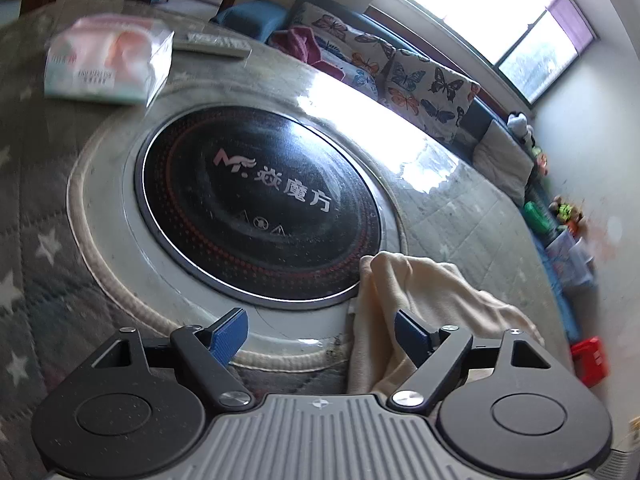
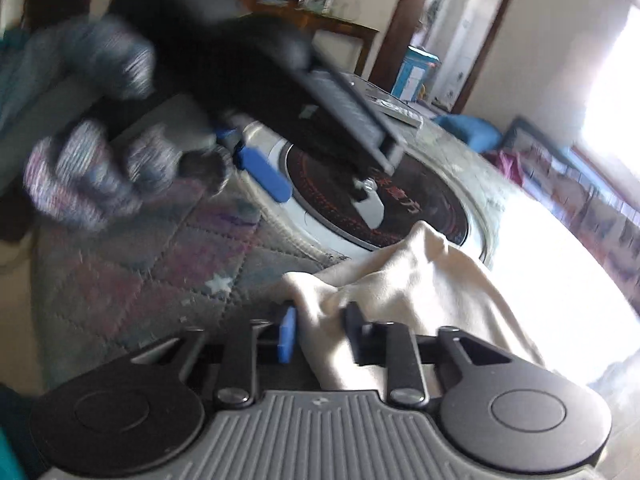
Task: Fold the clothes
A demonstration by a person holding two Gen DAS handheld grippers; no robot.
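Note:
A cream cloth [image 1: 424,304] lies bunched on the table beside the round black heater plate [image 1: 256,200]. My left gripper [image 1: 320,328] is open and holds nothing; the cloth lies behind its right finger. The cloth also shows in the right wrist view [image 2: 404,292]. My right gripper [image 2: 320,332] has its fingers closed on a fold of that cloth. The left gripper [image 2: 320,196] appears blurred above the heater plate [image 2: 424,204] in the right wrist view, held by a gloved hand [image 2: 92,176].
A quilted star-pattern table cover [image 1: 36,248] surrounds the heater. A wrapped tissue pack [image 1: 108,64] and a remote [image 1: 212,44] lie at the far side. A sofa with butterfly cushions [image 1: 408,76] runs behind the table. A red box [image 1: 590,360] sits at the right.

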